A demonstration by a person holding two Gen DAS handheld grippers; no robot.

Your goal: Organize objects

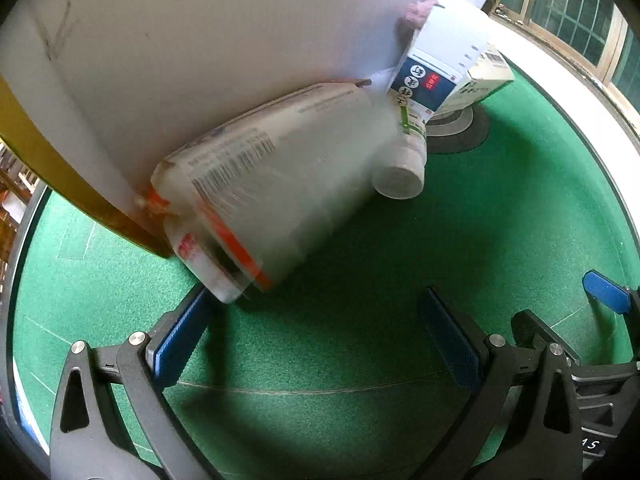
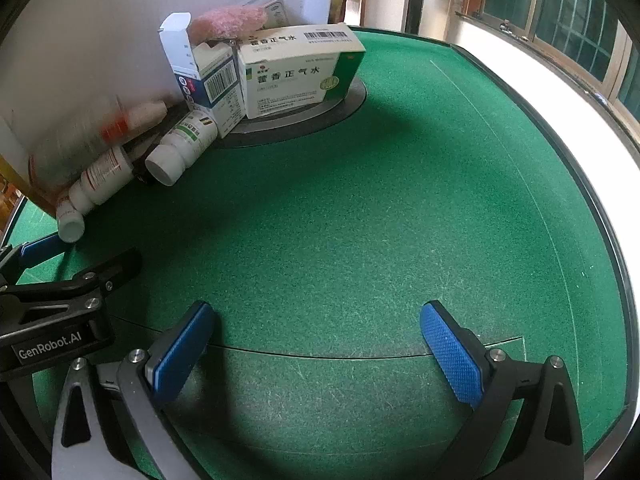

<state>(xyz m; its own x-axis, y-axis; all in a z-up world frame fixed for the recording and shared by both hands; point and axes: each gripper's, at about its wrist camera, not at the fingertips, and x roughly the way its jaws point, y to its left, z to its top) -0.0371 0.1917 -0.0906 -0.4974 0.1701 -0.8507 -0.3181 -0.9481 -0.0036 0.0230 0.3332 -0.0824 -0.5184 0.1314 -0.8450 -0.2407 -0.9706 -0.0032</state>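
A heap of medicine items lies against a large white panel on the green table. Nearest my left gripper is a motion-blurred white box with a barcode and orange stripe; its lower corner is just ahead of the left fingertip. Beside it lie a white bottle with a green label, two small red-labelled bottles, an opened blue-and-white carton, a green-and-white box and something pink and fluffy. Both grippers are open and hold nothing. My right gripper hovers over bare mat.
The panel has a tan edge and leans over the heap. A grey round disc lies under the boxes. The table's dark rim curves along the right, with a white ledge and windows beyond. My left gripper shows at the left edge of the right wrist view.
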